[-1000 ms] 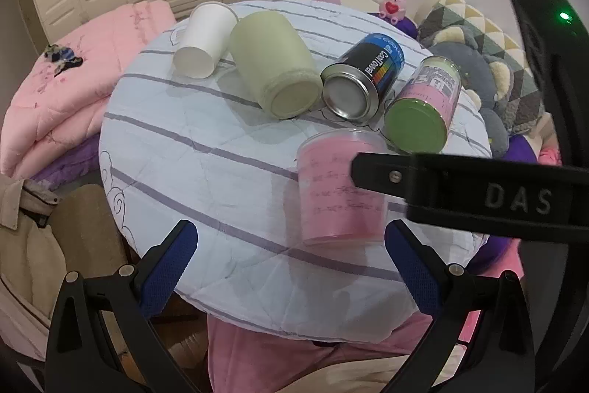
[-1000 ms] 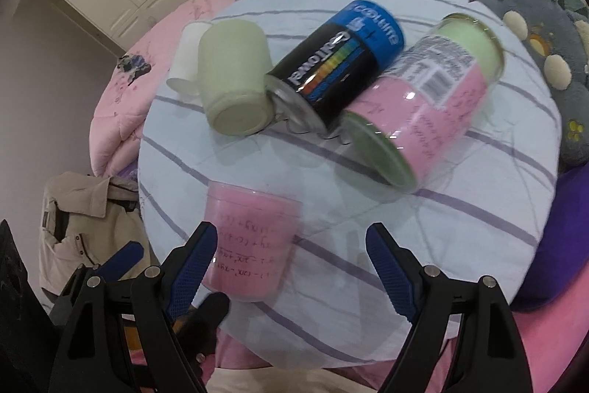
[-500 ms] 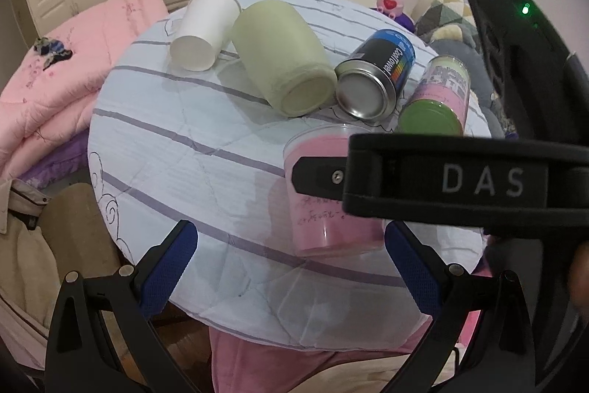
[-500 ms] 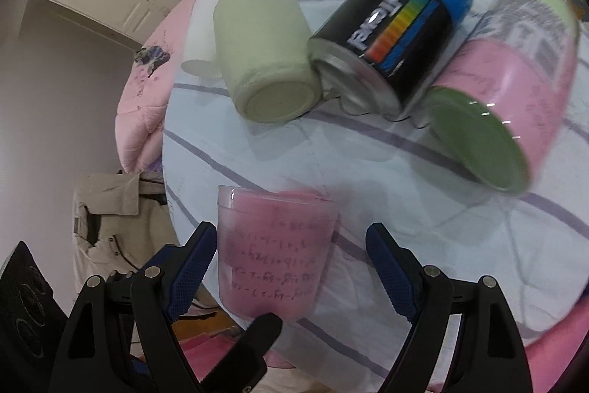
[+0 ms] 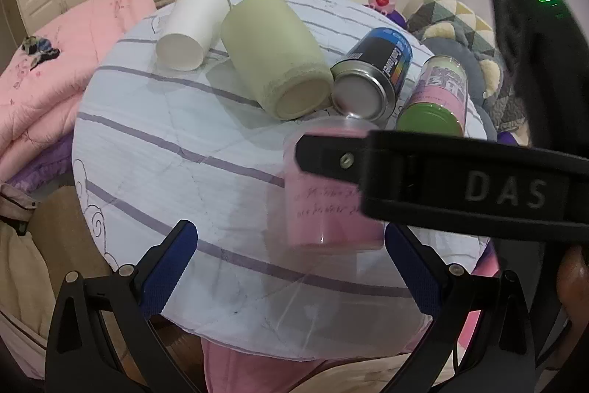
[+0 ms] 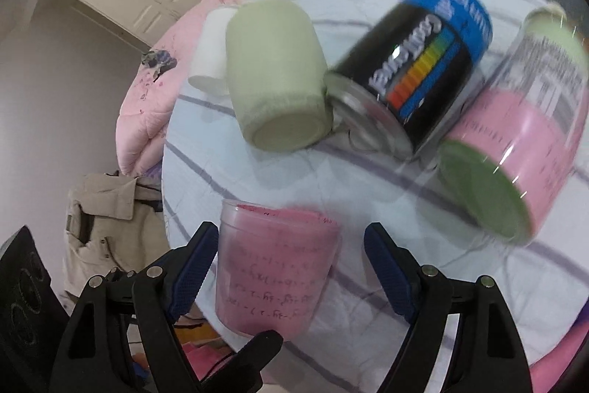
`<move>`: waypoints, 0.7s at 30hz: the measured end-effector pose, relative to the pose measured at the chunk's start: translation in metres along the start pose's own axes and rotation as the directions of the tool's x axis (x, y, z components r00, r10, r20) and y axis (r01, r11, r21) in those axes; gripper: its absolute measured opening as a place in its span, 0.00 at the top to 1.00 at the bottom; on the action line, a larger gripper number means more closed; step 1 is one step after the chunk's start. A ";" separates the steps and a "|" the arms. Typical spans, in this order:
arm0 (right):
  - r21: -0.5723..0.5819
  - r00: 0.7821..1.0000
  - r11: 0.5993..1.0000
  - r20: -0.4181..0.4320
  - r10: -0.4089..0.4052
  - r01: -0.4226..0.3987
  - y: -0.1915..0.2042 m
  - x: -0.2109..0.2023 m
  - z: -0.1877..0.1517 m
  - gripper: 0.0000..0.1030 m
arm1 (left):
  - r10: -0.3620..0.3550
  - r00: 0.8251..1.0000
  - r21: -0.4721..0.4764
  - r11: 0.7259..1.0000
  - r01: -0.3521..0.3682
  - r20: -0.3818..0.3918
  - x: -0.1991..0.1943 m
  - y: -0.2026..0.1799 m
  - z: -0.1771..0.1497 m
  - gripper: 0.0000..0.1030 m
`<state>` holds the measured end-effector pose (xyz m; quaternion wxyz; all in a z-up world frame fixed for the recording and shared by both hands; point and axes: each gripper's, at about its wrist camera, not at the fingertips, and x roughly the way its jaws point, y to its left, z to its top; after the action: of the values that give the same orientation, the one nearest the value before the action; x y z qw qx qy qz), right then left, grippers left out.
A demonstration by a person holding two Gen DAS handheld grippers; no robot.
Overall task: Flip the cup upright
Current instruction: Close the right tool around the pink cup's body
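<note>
A pink translucent plastic cup [image 6: 276,267] lies on its side on the round striped table [image 5: 176,135], near the front edge. My right gripper [image 6: 291,264] is open, its blue pads on either side of the cup, not touching it. In the left wrist view the cup [image 5: 331,209] is partly hidden by the right gripper's black body [image 5: 460,183], which crosses in front. My left gripper [image 5: 291,267] is open and empty, low at the table's front edge, left of the cup.
Behind the cup lie a pale green cup [image 5: 279,58], a white paper cup [image 5: 191,28], a black and blue can [image 5: 371,80] and a pink-labelled jar with a green lid [image 5: 438,98]. A pink quilt [image 5: 55,61] lies left, cushions to the right.
My right gripper has moved forward and down over the pink cup, so the cup now sits between its fingers. The left gripper has shifted only slightly.
</note>
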<state>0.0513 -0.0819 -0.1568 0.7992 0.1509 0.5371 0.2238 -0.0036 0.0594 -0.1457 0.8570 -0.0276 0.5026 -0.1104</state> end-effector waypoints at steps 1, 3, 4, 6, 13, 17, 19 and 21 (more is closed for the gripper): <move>-0.013 1.000 1.000 0.017 -0.012 0.013 0.000 -0.004 0.001 0.21 | 0.001 1.000 0.002 1.000 -0.001 0.000 0.000 0.000 0.000 0.00; -0.012 1.000 1.000 0.001 0.003 -0.003 -0.002 -0.003 0.002 0.24 | 0.006 1.000 0.010 1.000 -0.006 -0.005 0.001 -0.002 0.000 0.00; 0.012 0.999 1.000 -0.031 0.029 -0.029 -0.006 0.001 0.003 0.24 | 0.016 1.000 0.014 1.000 -0.016 -0.005 0.001 -0.003 0.000 0.00; 0.066 0.996 0.996 -0.063 0.070 -0.065 -0.012 0.008 0.004 0.24 | 0.023 1.000 0.015 1.000 -0.023 -0.005 0.001 -0.002 0.000 0.00; 0.075 0.992 0.993 -0.084 0.099 -0.093 -0.006 0.025 0.006 0.24 | 0.002 1.000 -0.027 1.000 -0.002 -0.007 -0.001 0.012 0.000 0.00; 0.047 0.991 0.993 -0.076 0.110 -0.107 -0.002 0.025 0.006 0.32 | -0.003 1.000 -0.027 1.000 0.003 -0.007 -0.002 0.014 0.001 0.00; 0.016 0.995 0.996 -0.055 0.088 -0.087 0.002 0.021 0.005 0.32 | -0.008 1.000 -0.026 1.000 0.008 -0.010 0.000 0.013 0.002 0.00; -0.014 0.998 0.998 -0.024 0.065 -0.066 0.005 0.014 0.005 0.32 | -0.009 1.000 -0.019 1.000 0.009 -0.010 0.001 0.011 0.003 0.00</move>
<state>0.0592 -0.0698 -0.1637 0.7860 0.1599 0.5397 0.2556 0.0013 0.0694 -0.1464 0.8537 -0.0377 0.5076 -0.1097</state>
